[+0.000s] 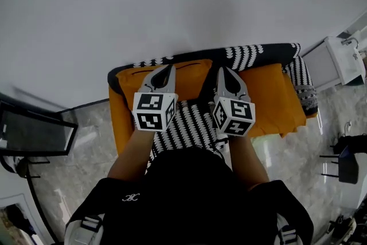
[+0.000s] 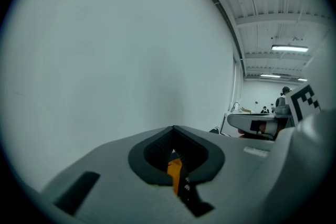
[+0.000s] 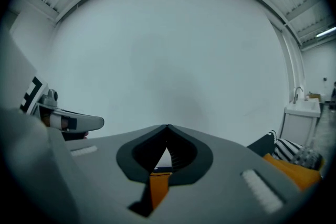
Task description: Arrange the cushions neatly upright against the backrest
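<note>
Clenched empty at frame centre, left tool (image 1: 167, 69) and right tool (image 1: 223, 71) should open before lifting the orange cushion (image 1: 192, 74) upright.

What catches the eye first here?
The left tool and right tool, both shut and each carrying a black-and-white marker cube, sit side by side at the centre of the head view. They point at a sofa set against a bare white wall. The sofa's bright orange cushions and striped fabric are the only strong colour in the pale room.
</note>
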{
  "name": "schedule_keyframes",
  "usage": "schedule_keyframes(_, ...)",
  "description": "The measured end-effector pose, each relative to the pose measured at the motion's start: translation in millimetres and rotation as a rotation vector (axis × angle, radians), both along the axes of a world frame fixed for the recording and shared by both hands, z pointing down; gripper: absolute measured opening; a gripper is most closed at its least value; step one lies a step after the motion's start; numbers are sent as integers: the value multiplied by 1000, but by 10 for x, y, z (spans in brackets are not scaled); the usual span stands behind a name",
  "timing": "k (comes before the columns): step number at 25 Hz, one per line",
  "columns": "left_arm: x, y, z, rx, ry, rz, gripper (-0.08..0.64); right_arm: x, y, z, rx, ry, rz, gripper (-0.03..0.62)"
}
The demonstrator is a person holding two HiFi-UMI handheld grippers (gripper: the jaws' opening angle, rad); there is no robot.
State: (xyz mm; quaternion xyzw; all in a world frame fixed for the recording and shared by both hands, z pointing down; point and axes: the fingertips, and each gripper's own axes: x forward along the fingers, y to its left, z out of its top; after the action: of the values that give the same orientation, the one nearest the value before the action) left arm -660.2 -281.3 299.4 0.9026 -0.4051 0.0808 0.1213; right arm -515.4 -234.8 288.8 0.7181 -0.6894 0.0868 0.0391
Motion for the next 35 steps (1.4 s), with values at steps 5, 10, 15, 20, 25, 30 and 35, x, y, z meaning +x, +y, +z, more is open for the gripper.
schedule_keyframes(5,366,-47,128,-24,-4,151,8,262,181,45,-11,-2,135,6)
schedule_keyframes(10,937,92,231,-38,10,317,8,750,678,225,-53,4,327,6)
schedule_keyframes(15,1407,485,276,-55,-12,426,8,1284,1258,380,-101,-51,469,6)
schedule_keyframes(20,1804,809,446,-74,-50,470,8,1746,1586,482,-94,-71,517,6)
schedule_keyframes(25,2350,1067,501,-64,-73,431,8,2357,1842,550,-86,-100,498,6)
schedule_keyframes(30,3188,1353,573,-62,-87,390,8,3269,2184,652,-96,-112,476,8)
schedule_keyframes(35,4181,1612,645,-60,-114,380,8,4208,2541,832,-131,-125,456,6)
